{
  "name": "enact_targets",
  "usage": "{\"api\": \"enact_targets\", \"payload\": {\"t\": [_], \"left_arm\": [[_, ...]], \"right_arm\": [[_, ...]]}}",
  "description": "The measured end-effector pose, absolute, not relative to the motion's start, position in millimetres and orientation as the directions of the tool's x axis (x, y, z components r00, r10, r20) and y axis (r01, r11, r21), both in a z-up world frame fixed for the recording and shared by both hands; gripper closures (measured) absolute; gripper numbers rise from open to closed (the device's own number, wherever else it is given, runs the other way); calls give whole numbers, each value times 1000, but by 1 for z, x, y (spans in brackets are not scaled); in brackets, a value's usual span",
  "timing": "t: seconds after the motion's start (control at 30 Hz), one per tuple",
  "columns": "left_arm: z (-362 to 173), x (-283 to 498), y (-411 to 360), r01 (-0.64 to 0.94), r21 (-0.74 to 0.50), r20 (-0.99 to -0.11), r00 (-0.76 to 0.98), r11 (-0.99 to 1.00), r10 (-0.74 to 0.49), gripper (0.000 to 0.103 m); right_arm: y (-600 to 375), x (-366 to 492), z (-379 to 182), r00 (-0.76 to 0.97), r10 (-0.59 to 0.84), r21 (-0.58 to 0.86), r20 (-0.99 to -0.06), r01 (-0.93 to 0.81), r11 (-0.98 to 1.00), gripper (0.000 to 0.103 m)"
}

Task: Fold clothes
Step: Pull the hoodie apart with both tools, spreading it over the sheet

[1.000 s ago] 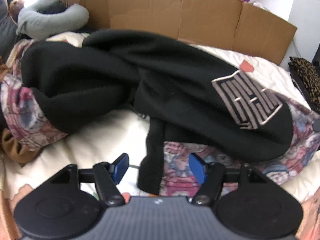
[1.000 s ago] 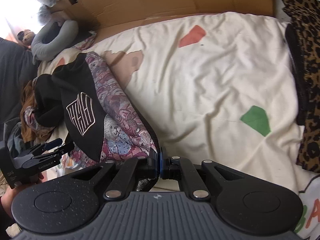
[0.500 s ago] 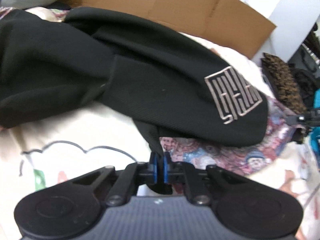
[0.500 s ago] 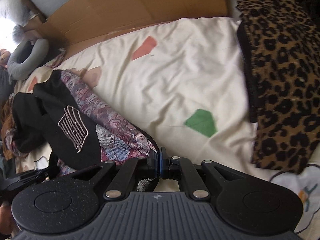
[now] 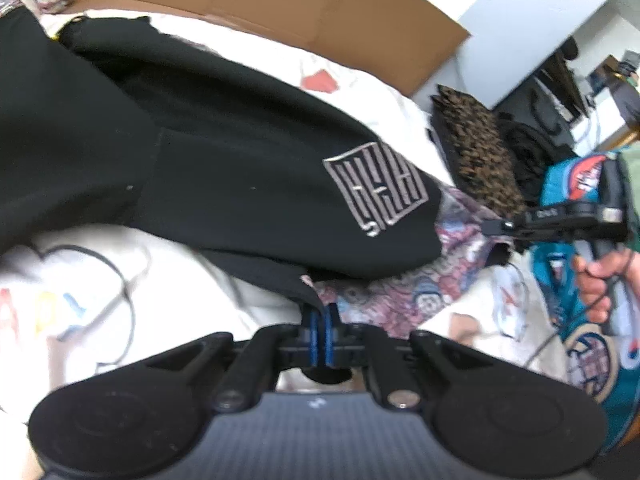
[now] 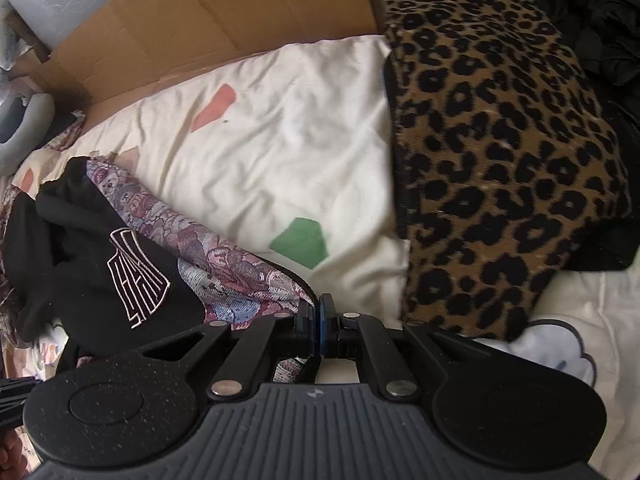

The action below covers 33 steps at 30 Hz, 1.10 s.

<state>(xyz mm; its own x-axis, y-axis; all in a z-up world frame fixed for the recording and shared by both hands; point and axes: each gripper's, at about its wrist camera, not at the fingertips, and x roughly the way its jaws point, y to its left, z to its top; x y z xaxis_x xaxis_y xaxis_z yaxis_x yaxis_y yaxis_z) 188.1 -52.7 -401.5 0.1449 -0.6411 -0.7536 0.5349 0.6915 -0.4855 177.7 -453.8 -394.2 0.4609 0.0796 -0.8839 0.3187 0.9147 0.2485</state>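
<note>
Both sets of jaws are pinched tight on cloth: the left gripper (image 5: 320,322) clamps a near edge of the black garment (image 5: 224,176), and the right gripper (image 6: 316,330) clamps the dark-trimmed near edge of the patterned garment (image 6: 236,276).

Going from largest to smallest, the cream bedspread (image 6: 288,148) covers most of the scene, with flattened cardboard (image 6: 208,12) at its far side. A leopard-print piece (image 6: 500,152) lies at the right, squared off and flat, so it reads as 1 item already folded, though I cannot tell more. The black garment with its stitched logo (image 5: 376,188) sprawls across the left and middle, bunched and creased, partly over the patterned one. A hand (image 5: 600,280) holds the right tool at the far right of the left view.

Judging by this, the 2 overlapping garments are unfolded and tangled; separating and flattening them is left.
</note>
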Motion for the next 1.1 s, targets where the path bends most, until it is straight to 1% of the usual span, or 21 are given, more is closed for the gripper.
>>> {"api": "enact_targets", "payload": {"t": [0.13,0.33,0.73,0.87,0.9,1.0,1.07,1.1], "left_arm": [[-398,178,-65,567,-516,-736,89,641,-671,100],[-401,162,-78,571,-575,-706,15,586,-708,100],[-388,138,-120,623,-655,-617,-115,427,-779,100],[-387,139,-126,646,-636,-637,-131,422,-760,99],[-387,142,-125,649,-628,-645,-125,430,-754,98],[-384,155,-117,646,-607,-664,-92,464,-742,86],[-380,166,-105,628,-599,-672,-55,498,-739,86],[-378,172,-98,618,-593,-677,-35,516,-735,83]], "right_arm": [[-463,171,-394,457,53,227,-888,335,914,103],[-474,166,-392,457,-2,169,-890,333,928,103],[-500,152,-378,452,-102,87,-886,378,922,103],[-506,149,-384,420,-122,63,-899,401,914,103],[-507,147,-387,411,-125,60,-903,409,911,103],[-511,145,-393,382,-133,51,-915,435,899,100],[-514,144,-396,354,-132,48,-926,455,889,97],[-516,144,-396,346,-131,49,-929,467,883,93]]}}
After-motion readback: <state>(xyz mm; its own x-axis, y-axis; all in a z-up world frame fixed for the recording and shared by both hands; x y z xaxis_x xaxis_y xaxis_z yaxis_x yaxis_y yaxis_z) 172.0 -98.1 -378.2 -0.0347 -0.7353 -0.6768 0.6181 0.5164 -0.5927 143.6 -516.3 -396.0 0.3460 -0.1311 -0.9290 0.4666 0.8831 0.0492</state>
